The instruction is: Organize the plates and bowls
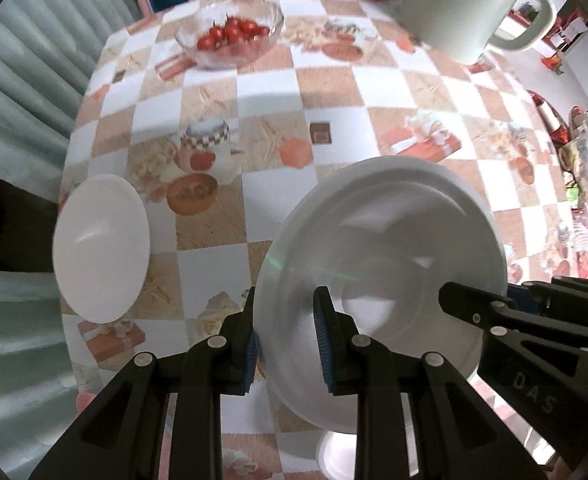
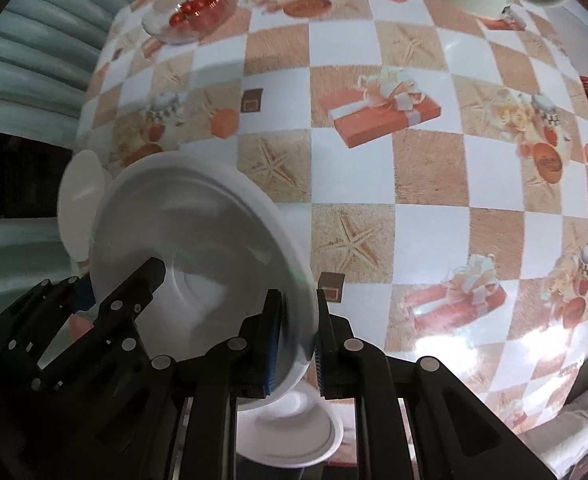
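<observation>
Both grippers hold one white plate (image 1: 378, 264) above the checkered table. My left gripper (image 1: 287, 344) is shut on its left rim. My right gripper (image 2: 296, 340) is shut on its right rim; the plate also shows in the right wrist view (image 2: 197, 248). The right gripper's fingers (image 1: 474, 306) reach in from the right in the left wrist view. A small white bowl (image 2: 294, 432) sits on the table right under the plate; it also shows in the left wrist view (image 1: 338, 456). A second white bowl (image 1: 101, 248) lies tilted at the table's left edge.
A glass bowl of cherry tomatoes (image 1: 231, 36) stands at the far left of the table (image 1: 334, 92). A pale green kettle (image 1: 470, 4) stands at the far right. Packaged clutter (image 1: 582, 152) lies along the right edge. A corrugated wall (image 1: 21, 80) is close on the left.
</observation>
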`<act>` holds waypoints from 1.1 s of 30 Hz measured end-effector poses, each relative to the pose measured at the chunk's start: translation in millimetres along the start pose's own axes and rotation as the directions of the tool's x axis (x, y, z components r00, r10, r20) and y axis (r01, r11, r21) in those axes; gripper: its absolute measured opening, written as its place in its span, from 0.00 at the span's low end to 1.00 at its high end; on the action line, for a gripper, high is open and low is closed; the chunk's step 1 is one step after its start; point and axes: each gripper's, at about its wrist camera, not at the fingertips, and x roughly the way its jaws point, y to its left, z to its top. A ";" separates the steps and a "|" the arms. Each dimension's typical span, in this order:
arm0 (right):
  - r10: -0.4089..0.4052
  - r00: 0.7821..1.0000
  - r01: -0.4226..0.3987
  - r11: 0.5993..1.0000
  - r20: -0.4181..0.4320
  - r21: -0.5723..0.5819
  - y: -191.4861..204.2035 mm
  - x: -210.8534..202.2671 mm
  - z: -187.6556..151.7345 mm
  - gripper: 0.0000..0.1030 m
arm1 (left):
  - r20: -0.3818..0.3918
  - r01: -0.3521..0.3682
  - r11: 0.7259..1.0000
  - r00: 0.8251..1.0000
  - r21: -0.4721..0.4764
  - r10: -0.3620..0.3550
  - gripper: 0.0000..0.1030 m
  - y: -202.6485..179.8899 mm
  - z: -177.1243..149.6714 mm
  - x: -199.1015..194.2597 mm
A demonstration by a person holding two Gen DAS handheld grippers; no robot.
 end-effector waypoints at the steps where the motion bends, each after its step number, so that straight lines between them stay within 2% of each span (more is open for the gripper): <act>1: -0.001 1.000 0.001 1.000 0.004 -0.002 2.2 -4.7 -1.4 0.16 | 0.008 0.003 1.000 1.000 0.001 -0.003 0.26 -4.6 -10.3 -8.5; 7: -0.016 0.999 0.016 1.000 0.033 0.000 -0.1 -35.4 -24.6 0.16 | 0.042 0.017 1.000 0.999 0.017 -0.018 0.27 -2.8 -16.8 -28.2; 9: -0.019 0.999 0.018 1.000 0.037 0.007 5.8 -38.1 -25.2 0.16 | 0.046 0.023 0.999 0.999 0.028 -0.024 0.27 -4.7 -25.1 -33.3; 18: -0.035 0.999 0.034 0.999 0.030 0.031 8.1 -46.4 -66.6 0.16 | 0.036 0.044 0.995 0.998 0.084 -0.047 0.27 -14.8 -56.6 -46.6; 26: -0.063 0.998 0.065 0.995 -0.028 0.075 -1.4 -22.6 -101.6 0.16 | -0.047 0.065 0.987 0.997 0.148 -0.059 0.27 -29.3 -87.9 -23.0; 33: -0.074 0.994 0.083 0.991 -0.080 0.109 -12.1 5.0 -117.4 0.16 | -0.116 0.080 0.981 0.991 0.175 -0.060 0.27 -39.3 -108.3 4.1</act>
